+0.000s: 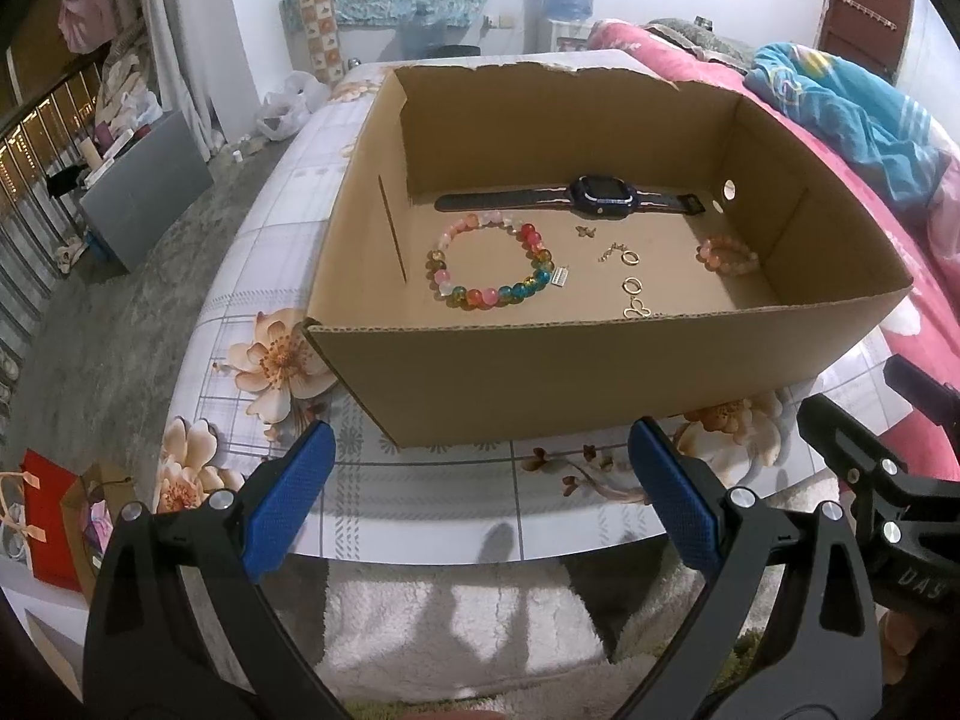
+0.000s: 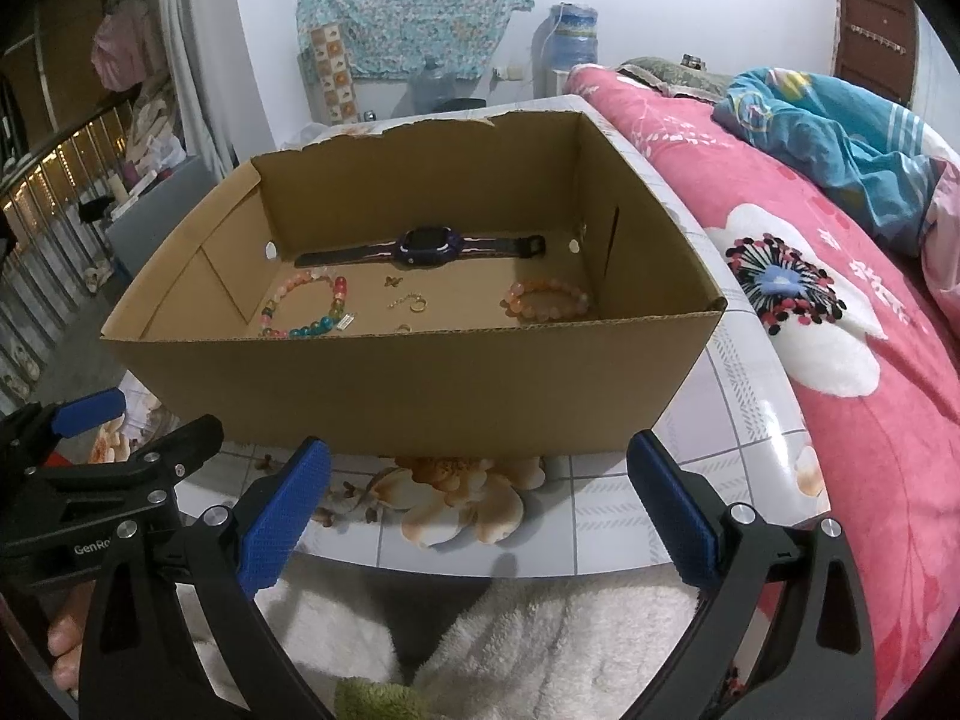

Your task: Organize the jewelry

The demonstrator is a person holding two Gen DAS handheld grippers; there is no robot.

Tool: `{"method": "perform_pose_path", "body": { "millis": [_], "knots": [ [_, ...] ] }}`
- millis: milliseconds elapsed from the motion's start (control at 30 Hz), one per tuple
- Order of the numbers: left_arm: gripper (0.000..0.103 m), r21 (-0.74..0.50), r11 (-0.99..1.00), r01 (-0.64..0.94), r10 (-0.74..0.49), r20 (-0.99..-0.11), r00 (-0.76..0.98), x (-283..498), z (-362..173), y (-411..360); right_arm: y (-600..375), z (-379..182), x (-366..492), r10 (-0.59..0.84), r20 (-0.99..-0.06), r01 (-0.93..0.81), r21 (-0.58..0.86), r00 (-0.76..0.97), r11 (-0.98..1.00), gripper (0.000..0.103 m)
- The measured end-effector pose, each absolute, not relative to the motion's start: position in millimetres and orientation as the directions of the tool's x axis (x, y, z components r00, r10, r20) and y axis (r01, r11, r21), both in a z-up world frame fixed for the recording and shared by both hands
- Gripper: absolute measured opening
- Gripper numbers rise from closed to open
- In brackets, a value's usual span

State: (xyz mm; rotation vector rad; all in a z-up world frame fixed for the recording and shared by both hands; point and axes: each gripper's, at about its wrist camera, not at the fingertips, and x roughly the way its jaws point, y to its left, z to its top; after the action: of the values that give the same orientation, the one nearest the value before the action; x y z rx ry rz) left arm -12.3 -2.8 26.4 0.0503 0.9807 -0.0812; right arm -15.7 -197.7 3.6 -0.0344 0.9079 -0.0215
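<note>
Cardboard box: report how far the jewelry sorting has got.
Done, by the look of it: the watch, the multicolored bead bracelet, the peach bead bracelet and the small gold pieces all lie on the floor of the cardboard box. In hand: nothing; the left gripper and right gripper are both open and empty, short of the box. Left: no loose jewelry shows on the table.

Brown cardboard box point(image 1: 600, 360), rainbow-beaded bracelet point(image 1: 489, 264), peach bracelet point(image 2: 546, 300), flower-patterned white table point(image 1: 420, 492).
</note>
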Motion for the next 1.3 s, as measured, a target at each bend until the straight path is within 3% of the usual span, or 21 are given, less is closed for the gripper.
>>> {"method": "perform_pose_path", "body": {
  "millis": [1300],
  "knots": [
    [0.095, -0.001, 0.995, 0.101, -0.056, -0.839, 0.541, -11.8, 26.8, -6.8, -201.2, -2.5, -12.1, -0.028, -0.799, -0.008, -0.041, 0.6, 0.999, 0.096]
  ]
}}
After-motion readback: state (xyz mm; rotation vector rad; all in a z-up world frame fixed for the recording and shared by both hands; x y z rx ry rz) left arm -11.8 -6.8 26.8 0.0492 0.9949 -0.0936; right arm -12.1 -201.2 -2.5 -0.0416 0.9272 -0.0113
